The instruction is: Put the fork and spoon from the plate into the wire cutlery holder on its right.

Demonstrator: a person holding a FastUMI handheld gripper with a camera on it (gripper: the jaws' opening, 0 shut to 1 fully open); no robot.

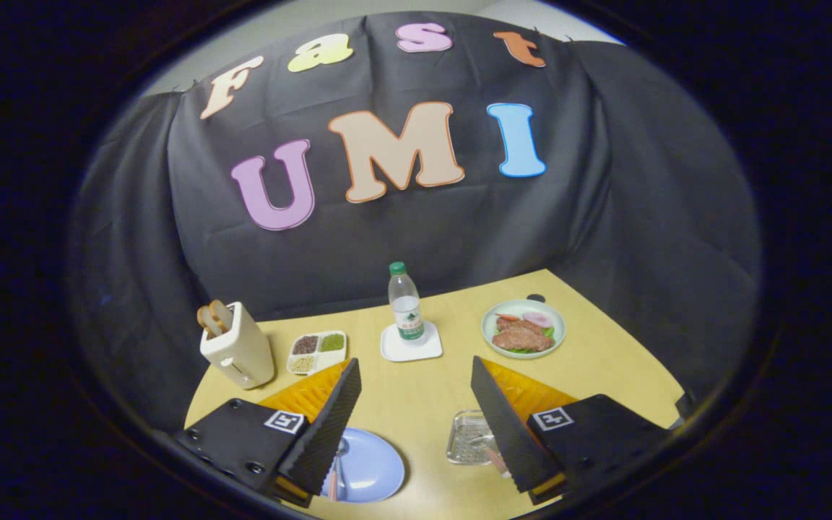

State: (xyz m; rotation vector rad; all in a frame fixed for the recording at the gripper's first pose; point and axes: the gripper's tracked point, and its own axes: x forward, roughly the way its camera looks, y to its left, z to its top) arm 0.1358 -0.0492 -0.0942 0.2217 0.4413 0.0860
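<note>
Tongs (416, 375) spread wide, empty, above bench (416, 412). Blue plate (369, 469) with cutlery beside left finger; wire cutlery holder (470, 437) right of it, beside right finger.

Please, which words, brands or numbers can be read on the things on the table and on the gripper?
Water bottle: a green label, its print too small to read.
Gripper, fingers open over the table: two square black-and-white markers, patterns without letters.
Nothing readable elsewhere on the table.
</note>
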